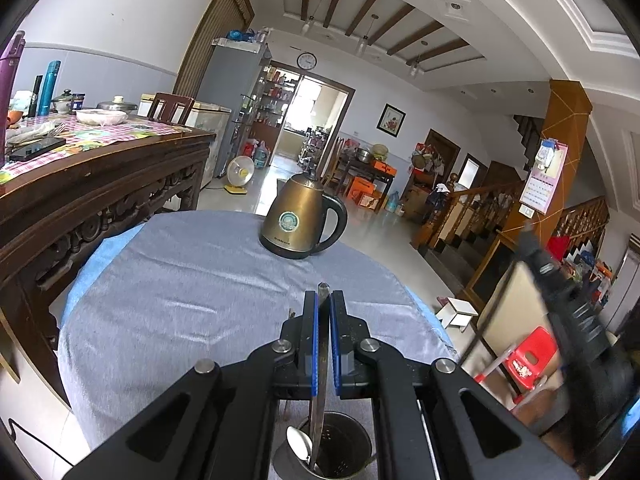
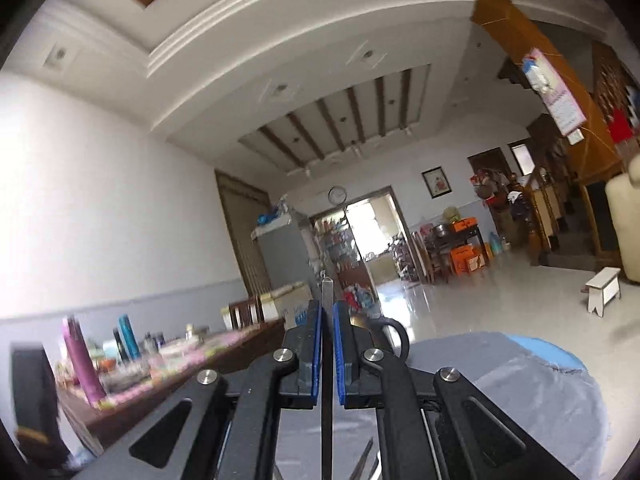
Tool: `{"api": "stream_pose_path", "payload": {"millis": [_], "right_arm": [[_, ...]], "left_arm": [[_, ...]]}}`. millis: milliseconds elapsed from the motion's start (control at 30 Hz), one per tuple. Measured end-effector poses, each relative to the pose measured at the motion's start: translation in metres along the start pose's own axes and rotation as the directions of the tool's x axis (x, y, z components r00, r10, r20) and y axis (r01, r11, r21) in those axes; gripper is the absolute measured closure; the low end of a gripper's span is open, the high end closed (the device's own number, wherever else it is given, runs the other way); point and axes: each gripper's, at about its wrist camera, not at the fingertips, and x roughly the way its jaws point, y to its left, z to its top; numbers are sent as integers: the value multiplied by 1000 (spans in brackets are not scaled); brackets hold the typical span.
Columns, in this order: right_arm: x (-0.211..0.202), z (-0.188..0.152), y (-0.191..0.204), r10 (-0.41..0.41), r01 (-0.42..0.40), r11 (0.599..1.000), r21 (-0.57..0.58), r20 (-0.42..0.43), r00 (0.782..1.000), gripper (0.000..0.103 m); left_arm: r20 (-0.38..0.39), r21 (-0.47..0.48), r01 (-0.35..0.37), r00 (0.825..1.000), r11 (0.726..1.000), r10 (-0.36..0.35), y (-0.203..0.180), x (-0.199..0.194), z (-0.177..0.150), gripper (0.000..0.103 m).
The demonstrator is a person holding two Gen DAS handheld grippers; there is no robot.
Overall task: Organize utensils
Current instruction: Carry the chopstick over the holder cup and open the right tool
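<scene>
My left gripper (image 1: 323,300) is shut on a flat metal utensil (image 1: 322,292) that stands upright between the blue pads (image 1: 311,344). Its lower end reaches down into a perforated metal holder cup (image 1: 344,446) just beneath the gripper. A spoon (image 1: 298,442) leans inside that cup. My right gripper (image 2: 327,308) points level across the room, shut on another thin flat metal utensil (image 2: 327,288) whose shaft runs down between the pads. Slim utensil tips (image 2: 365,458) show below it over the grey cloth. The right tool's black body (image 1: 568,308) appears blurred at the right in the left wrist view.
A bronze electric kettle (image 1: 300,220) stands at the far side of the round table with its grey cloth (image 1: 180,280). A carved wooden table (image 1: 100,184) with bottles, bowls and a phone stands to the left. A red stool (image 1: 532,356) and a white step stool (image 2: 604,290) are on the floor.
</scene>
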Motion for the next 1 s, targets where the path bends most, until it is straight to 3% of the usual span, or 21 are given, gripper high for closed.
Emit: {"api": "stream_pose_path", "payload": {"millis": [100,267,533,833,867,900,933,967,1000], "right_arm": [[8,-29,12,-18,16,997,-79,-22,1000,97],[14,-54,18,-13,4,994,-109,-80,997,97],[0,-60,-6,12,-24,998,-61,-190,982,96],[-22,-57,-17,80,-84,996,-9,-234,969,92],[-25,-56,-18,84,-89,996,-8,-228,970,81],[-28,-55,-18,86,-89,996,-5,-222,971,59],[-32,-54,-21,88,-89,996,7,-208,974,46],[-37,-50,-26,100,-95,995,35,-176,979,33],[-43,-49,-29,104,-98,994,48,-150,983,33]], "left_arm": [[-1,0,-1,1000,1000,1,2,0,-1,97],[-14,-8,-8,1000,1000,8,8,2,-2,97],[-40,-2,-15,999,1000,15,15,3,-9,97],[-62,-3,-19,998,1000,19,19,0,-14,96],[-58,0,-22,998,1000,22,19,-2,-14,96],[-51,7,-27,998,1000,27,19,-4,-15,93],[-44,12,-32,999,999,33,19,-7,-14,90],[-35,17,-40,999,999,41,20,-9,-14,80],[-26,18,-48,998,999,49,21,-11,-13,70]]}}
